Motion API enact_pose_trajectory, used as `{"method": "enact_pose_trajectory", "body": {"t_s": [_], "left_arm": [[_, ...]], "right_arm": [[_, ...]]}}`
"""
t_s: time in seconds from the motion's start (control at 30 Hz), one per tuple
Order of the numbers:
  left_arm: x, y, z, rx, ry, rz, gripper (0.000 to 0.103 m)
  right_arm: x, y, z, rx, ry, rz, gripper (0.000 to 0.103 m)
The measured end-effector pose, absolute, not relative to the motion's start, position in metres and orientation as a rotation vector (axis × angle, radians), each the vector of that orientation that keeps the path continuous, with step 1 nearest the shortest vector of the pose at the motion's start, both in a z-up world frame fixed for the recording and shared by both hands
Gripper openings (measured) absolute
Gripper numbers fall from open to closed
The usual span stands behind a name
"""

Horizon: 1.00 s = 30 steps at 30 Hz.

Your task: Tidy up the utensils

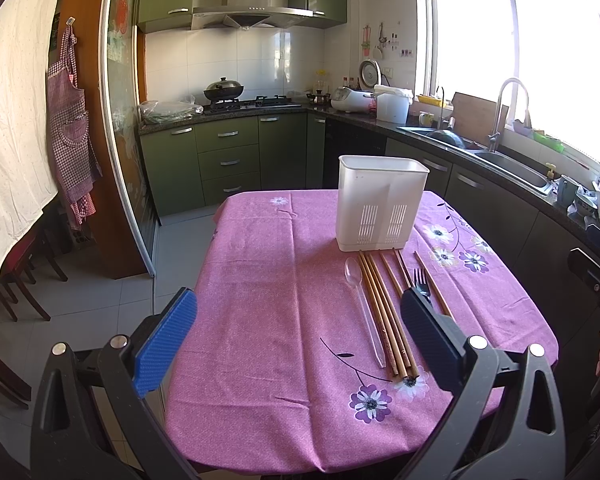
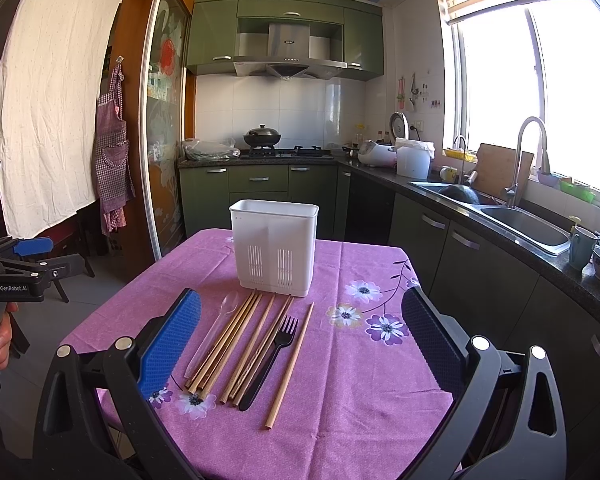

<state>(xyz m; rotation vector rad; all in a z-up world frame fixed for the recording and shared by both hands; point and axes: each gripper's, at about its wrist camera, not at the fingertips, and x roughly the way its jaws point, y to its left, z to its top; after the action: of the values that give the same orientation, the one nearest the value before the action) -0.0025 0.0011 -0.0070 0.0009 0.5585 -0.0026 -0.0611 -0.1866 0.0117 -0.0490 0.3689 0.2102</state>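
A white slotted utensil holder (image 1: 381,202) (image 2: 275,245) stands upright on the table with the pink flowered cloth (image 1: 268,300) (image 2: 360,380). In front of it lie several wooden chopsticks (image 1: 384,316) (image 2: 236,340), a clear plastic spoon (image 1: 362,308) (image 2: 216,328) and a black plastic fork (image 1: 422,284) (image 2: 274,354), side by side. My left gripper (image 1: 300,336) is open and empty above the table's near left part. My right gripper (image 2: 300,344) is open and empty, hovering over the utensils. The left gripper also shows at the left edge of the right wrist view (image 2: 32,248).
A kitchen counter with a sink (image 2: 524,228) and faucet runs along the right under a bright window. A stove with a wok (image 2: 262,136) is at the back. Chairs (image 1: 24,280) and a hanging apron (image 1: 72,136) are to the left. Tiled floor surrounds the table.
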Motion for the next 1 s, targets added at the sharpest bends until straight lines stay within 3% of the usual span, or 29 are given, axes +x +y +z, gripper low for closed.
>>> {"method": "enact_pose_trajectory", "body": {"t_s": [0.3, 0.57, 0.83, 0.87, 0.93, 1.0], "left_arm": [[0.009, 0.005, -0.016, 0.005, 0.590, 0.003, 0.097], [0.072, 0.004, -0.041, -0.013, 0.780, 0.018, 0.097], [0.144, -0.020, -0.073, -0.043, 0.965, -0.027, 0.097], [0.152, -0.025, -0.078, -0.048, 0.993, -0.038, 0.095], [0.167, -0.038, -0.090, -0.030, 1.046, -0.037, 0.075], [0.180, -0.049, -0.101, -0.006, 1.094, -0.034, 0.065]], "right_arm": [[-0.050, -0.196, 0.004, -0.048, 0.414, 0.219, 0.099], [-0.005, -0.211, -0.009, -0.135, 0.552, 0.174, 0.099], [0.049, -0.232, -0.033, -0.043, 0.707, 0.229, 0.099], [0.052, -0.232, -0.035, -0.041, 0.716, 0.232, 0.099], [0.058, -0.232, -0.040, -0.037, 0.730, 0.234, 0.099], [0.064, -0.231, -0.043, -0.036, 0.739, 0.239, 0.099]]}}
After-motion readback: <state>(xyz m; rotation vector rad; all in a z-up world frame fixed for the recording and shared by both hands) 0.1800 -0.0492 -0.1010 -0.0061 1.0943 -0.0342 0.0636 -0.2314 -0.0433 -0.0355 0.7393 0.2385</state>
